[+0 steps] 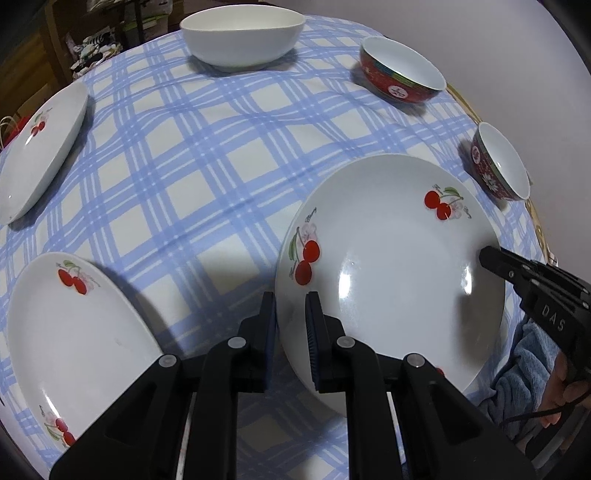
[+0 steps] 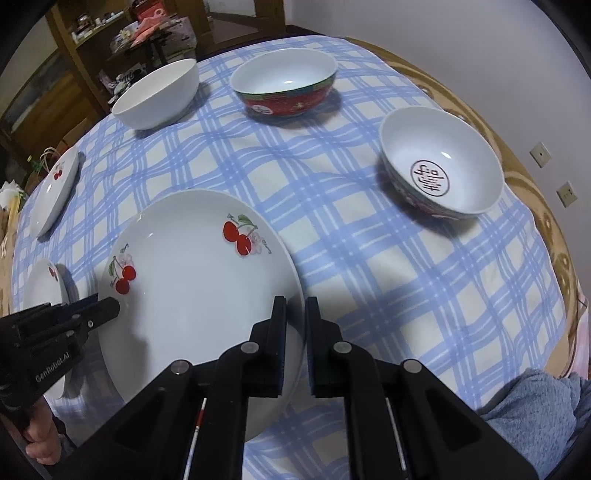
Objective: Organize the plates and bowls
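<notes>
Both jaws clamped on cherry plate point(image 1: 391, 266) rim.

near-left cherry plate point(image 1: 74, 332) cut by the frame edge; shelf clutter point(image 2: 147, 33) blurred, too small to identify

The cloth point(image 1: 207, 177) is white with blue checks. The plates point(image 1: 391, 266) are white with red cherries. One bowl point(image 1: 242, 35) is plain white; two bowls point(image 2: 286, 83) are red outside, white inside.
</notes>
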Action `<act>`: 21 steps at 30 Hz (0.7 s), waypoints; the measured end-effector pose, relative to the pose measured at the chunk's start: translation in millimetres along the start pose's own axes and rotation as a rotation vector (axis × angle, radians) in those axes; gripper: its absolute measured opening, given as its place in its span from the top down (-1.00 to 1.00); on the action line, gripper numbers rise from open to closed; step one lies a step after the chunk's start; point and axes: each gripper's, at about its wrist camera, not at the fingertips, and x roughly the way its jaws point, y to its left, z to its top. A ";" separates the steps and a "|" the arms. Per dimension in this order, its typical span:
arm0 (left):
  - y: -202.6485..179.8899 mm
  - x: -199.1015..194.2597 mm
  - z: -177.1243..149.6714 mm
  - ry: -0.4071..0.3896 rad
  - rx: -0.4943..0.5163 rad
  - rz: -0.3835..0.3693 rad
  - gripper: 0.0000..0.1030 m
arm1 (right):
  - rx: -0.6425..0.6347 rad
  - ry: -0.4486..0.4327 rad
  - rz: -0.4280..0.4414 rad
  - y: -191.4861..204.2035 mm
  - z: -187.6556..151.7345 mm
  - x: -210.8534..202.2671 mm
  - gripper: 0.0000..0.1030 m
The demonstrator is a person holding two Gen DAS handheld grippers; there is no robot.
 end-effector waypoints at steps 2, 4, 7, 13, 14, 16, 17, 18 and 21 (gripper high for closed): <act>-2.6 0.8 0.3 -0.003 0.011 0.012 0.72 | 0.007 0.010 -0.002 -1.7 0.2 3.0 0.79; -3.0 0.8 1.0 -0.005 0.011 0.013 0.72 | 0.004 0.017 -0.014 -0.6 -0.5 5.5 0.78; -1.8 1.2 1.7 -0.002 0.007 0.008 0.72 | -0.015 0.015 -0.033 2.5 -0.5 6.2 0.78; -2.3 3.1 2.2 0.005 0.008 0.008 0.72 | 0.005 0.025 -0.023 0.8 0.6 8.6 0.77; -3.1 3.7 2.1 0.006 0.009 0.011 0.72 | 0.007 0.026 -0.022 1.2 1.0 8.6 0.77; -3.4 4.5 1.7 0.009 0.009 0.014 0.72 | 0.004 0.024 -0.021 0.6 1.6 9.6 0.76; -3.2 4.6 1.7 0.011 0.009 0.012 0.72 | 0.006 0.025 -0.021 0.6 1.7 9.6 0.76; -3.6 4.8 2.1 0.012 0.009 0.010 0.72 | 0.009 0.026 -0.020 0.7 1.6 9.4 0.76; -2.2 4.8 2.6 0.015 0.003 0.003 0.72 | 0.018 0.029 -0.014 -0.2 2.2 9.8 0.76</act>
